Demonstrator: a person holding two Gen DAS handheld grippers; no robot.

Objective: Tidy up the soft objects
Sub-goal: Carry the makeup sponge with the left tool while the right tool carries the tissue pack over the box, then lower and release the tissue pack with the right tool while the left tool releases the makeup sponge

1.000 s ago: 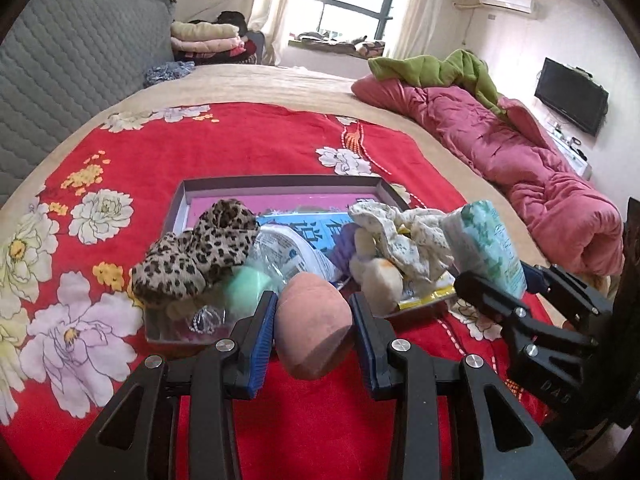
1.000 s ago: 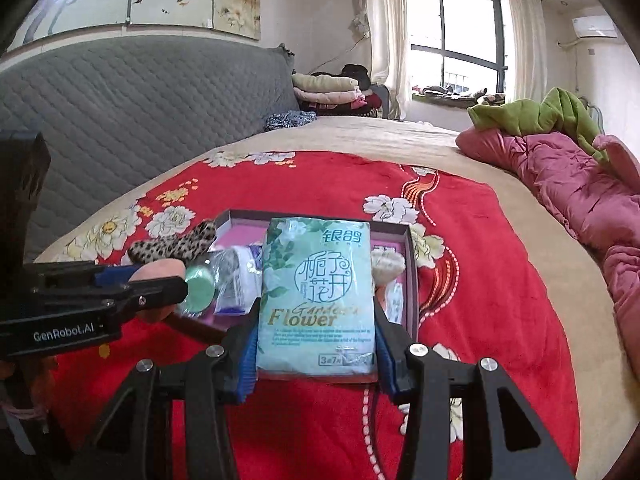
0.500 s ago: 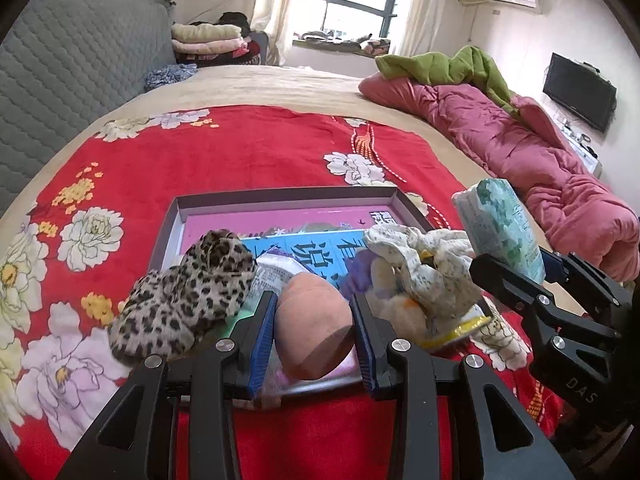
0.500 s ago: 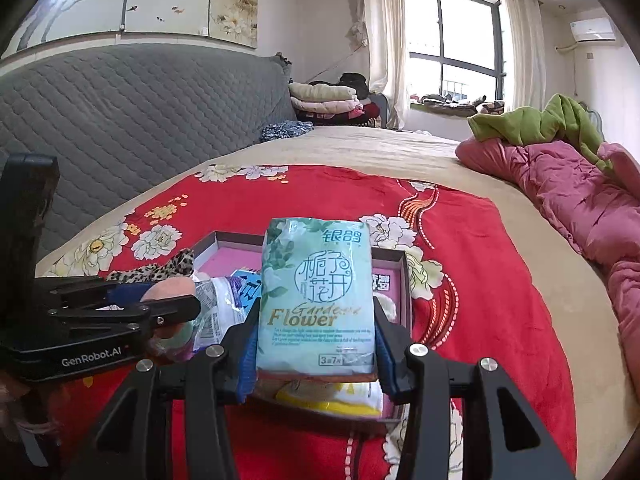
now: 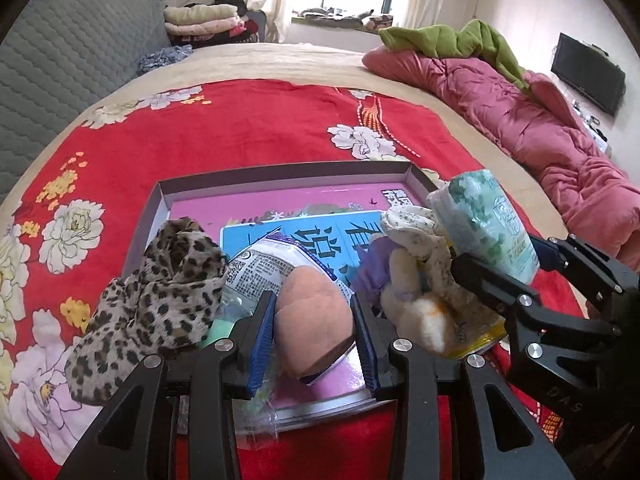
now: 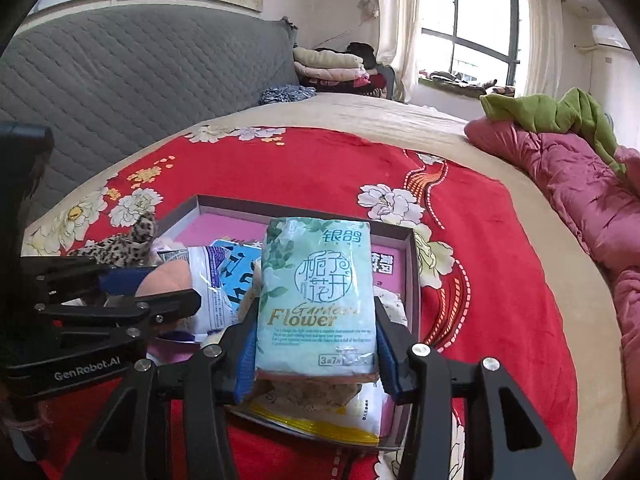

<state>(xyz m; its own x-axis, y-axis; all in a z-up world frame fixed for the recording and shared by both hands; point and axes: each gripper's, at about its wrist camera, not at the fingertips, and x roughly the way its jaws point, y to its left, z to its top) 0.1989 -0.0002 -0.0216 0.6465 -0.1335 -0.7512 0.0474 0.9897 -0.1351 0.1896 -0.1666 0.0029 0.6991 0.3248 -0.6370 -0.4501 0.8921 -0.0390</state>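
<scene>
A peach egg-shaped sponge (image 5: 314, 320) sits between the blue pads of my left gripper (image 5: 312, 304), which is shut on it just above the near end of a shallow grey box (image 5: 280, 172) with a pink floor. My right gripper (image 6: 316, 308) holds a mint-green tissue pack (image 6: 320, 300) upright over the box's right side; its jaws are opening slightly while the pads still touch the pack. In the box lie a leopard-print cloth (image 5: 160, 292), a printed plastic packet (image 5: 264, 264) and a pale floral cloth (image 5: 416, 236). The right gripper (image 5: 496, 268) shows at the left view's right edge.
The box rests on a red flowered blanket (image 5: 240, 128) spread over a bed. A crumpled pink quilt (image 5: 540, 128) with a green cloth (image 5: 452, 38) lies along the right side. A grey quilted headboard (image 6: 140, 72) and folded clothes (image 6: 332, 64) stand behind.
Both grippers have moved forward and a little down with their loads, from in front of the box to over its near end. The box now looks larger and closer.
</scene>
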